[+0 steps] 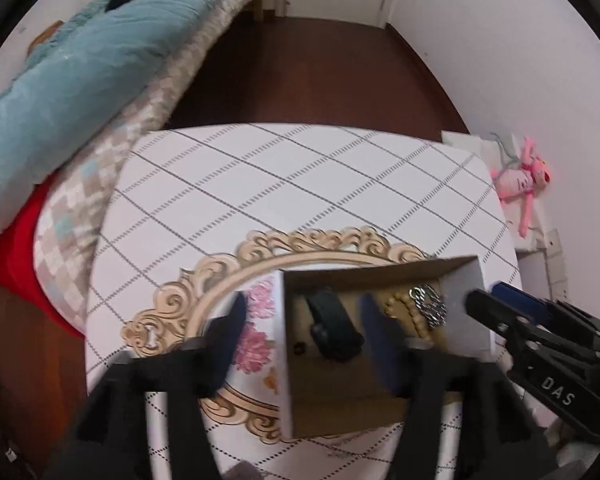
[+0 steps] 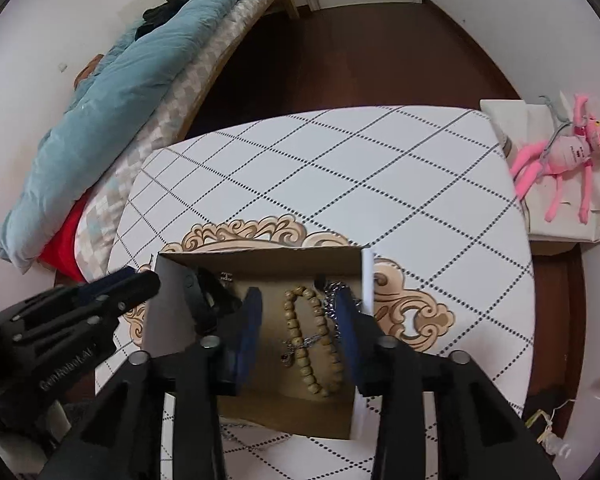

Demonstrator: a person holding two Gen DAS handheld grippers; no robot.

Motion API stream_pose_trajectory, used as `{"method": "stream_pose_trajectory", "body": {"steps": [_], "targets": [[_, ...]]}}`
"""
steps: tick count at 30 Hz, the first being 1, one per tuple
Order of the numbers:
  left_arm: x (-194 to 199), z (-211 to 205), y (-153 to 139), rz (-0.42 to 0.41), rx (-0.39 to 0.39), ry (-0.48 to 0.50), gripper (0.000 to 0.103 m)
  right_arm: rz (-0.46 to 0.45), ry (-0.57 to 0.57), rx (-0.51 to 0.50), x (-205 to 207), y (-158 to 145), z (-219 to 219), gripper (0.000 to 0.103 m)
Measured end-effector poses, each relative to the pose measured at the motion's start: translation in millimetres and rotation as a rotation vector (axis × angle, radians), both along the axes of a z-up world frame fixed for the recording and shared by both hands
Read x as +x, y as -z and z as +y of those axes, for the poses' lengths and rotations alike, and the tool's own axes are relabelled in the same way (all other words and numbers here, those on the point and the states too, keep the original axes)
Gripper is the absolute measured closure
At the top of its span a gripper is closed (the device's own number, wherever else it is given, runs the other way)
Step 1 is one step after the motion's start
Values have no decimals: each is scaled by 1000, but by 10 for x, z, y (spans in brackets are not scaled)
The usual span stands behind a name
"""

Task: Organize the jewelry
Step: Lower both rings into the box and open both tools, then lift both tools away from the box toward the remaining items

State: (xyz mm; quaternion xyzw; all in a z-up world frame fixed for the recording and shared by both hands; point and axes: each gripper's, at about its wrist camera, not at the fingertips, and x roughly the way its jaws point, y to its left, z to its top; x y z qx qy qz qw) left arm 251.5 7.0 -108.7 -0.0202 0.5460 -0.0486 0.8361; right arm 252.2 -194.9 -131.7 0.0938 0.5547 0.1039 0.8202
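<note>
An open cardboard box [image 1: 462, 312] with a flowered white outside stands on the table. Inside lie a black watch band [image 1: 332, 332], a wooden bead bracelet [image 2: 296, 332] and a silver chain [image 2: 332, 292]. My left gripper [image 1: 304, 344] is open. One of its fingers is outside the box's flowered wall and the other inside, near the band. My right gripper [image 2: 300, 330] is open just above the beads, which lie between its fingers untouched. Each gripper shows in the other's view: the right gripper [image 1: 486, 294] by the box's right wall, the left gripper [image 2: 134, 280] by its left wall [image 2: 172, 312].
The box rests on an ornate beige-framed oval piece [image 1: 220, 272] on a white, diamond-patterned tablecloth [image 2: 340, 168]. A bed with a teal quilt [image 2: 120, 92] runs along the left. A pink plush toy [image 2: 568, 156] lies on a white stand to the right. Dark wood floor lies beyond the table.
</note>
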Motion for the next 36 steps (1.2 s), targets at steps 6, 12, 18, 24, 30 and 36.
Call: {"method": "stream_pose_trajectory", "body": {"steps": [6, 12, 18, 24, 30, 36], "targets": [[-86, 153, 13, -26, 30, -46, 5, -34, 28, -122, -133, -42, -80, 39], [-288, 163, 107, -62, 81, -56, 0, -27, 28, -249, -300, 45, -58, 2], [-478, 130, 220, -65, 91, -55, 0, -37, 33, -293, -433, 99, -22, 0], [-634, 137, 171, -90, 58, -70, 0, -71, 60, -281, -570, 19, -82, 0], [-852, 92, -8, -147, 60, -78, 0, -138, 97, -291, -786, -137, -135, 0], [-1101, 27, -252, -212, 56, -50, 0, -217, 126, -286, -1064, -402, -193, 0]]}}
